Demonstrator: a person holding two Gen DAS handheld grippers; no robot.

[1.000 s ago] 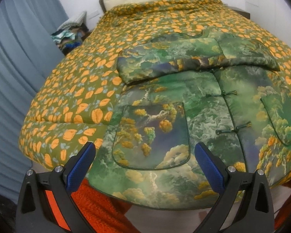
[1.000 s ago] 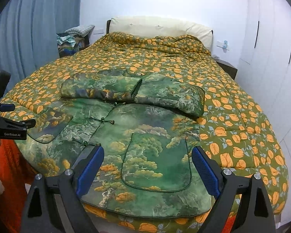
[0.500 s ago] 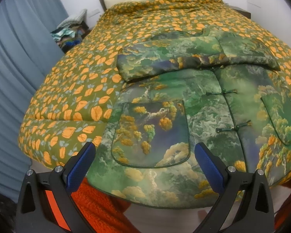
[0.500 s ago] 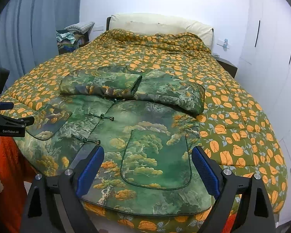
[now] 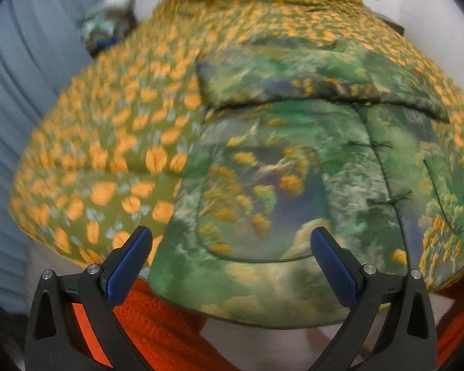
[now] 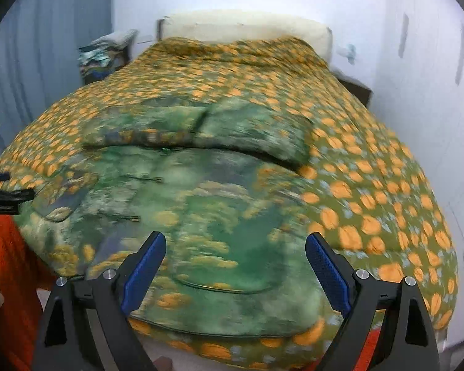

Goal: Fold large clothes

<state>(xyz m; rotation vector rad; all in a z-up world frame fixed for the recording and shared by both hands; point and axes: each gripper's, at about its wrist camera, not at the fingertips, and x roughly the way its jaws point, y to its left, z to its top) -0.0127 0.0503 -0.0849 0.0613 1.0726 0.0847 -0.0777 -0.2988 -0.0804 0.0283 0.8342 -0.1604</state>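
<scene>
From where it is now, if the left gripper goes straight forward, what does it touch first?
Probably the green landscape-print padded jacket, near its patch pocket by the hem. The open left gripper points there; blur leaves depth unclear.

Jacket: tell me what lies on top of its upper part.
Both sleeves lie folded across the chest of the jacket, meeting near the middle. They hide the collar and top fastenings. Two frog buttons show below.
</scene>
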